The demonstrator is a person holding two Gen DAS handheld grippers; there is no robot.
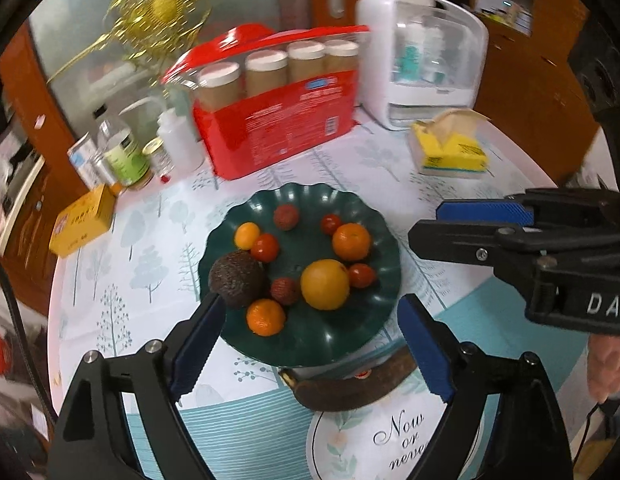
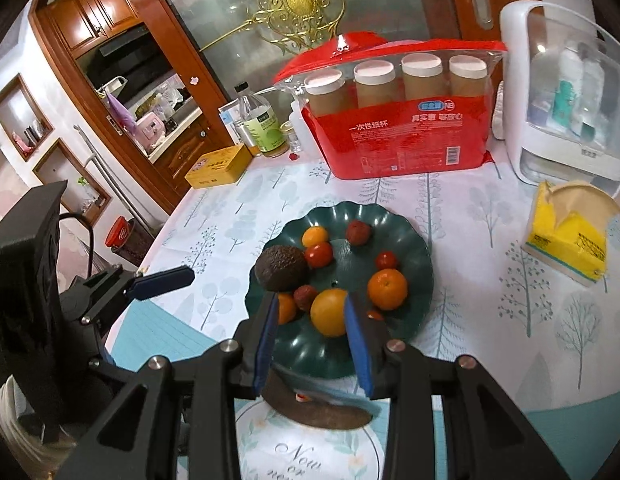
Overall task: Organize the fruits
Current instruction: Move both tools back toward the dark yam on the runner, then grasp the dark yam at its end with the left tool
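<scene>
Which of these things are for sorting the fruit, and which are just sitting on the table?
For the fruit job:
green plate
avocado
big orange
tangerine
brown banana, lying off the plate

Just lying about:
red pack of paper cups
yellow tissue pack
white storage box
yellow tin
bottles

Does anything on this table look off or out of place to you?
Yes: a very dark, overripe-looking banana lies on the tablecloth just outside the green plate, while the other fruit sits on it.
</scene>
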